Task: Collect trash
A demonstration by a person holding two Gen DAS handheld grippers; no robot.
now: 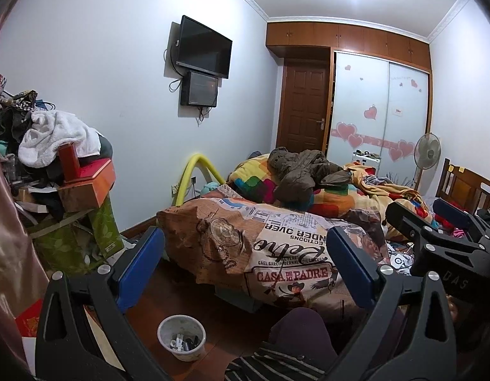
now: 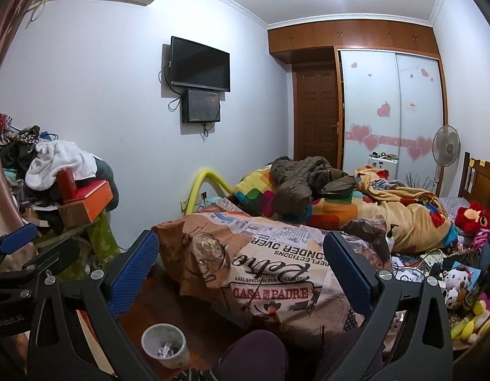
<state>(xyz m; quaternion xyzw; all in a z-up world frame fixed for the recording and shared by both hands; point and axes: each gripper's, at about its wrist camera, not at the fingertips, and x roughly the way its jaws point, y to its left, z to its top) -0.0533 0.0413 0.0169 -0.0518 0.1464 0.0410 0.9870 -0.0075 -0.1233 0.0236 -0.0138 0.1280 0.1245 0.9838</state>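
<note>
Left black gripper with blue pads (image 1: 245, 270) spread wide, empty; right black gripper with blue pads (image 2: 241, 273) likewise, side by side.

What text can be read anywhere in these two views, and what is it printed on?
"CASA DE MI PADRE": bedspread, red letters.
"GAEL GARCIA BERNAL": same bedspread, small line above.
"REFLECTIONS" and "ONDER OVER": same bedspread, upside down.
"DAS": right gripper body, seen from the left wrist.
Wardrobe door label: too small to read.
</note>
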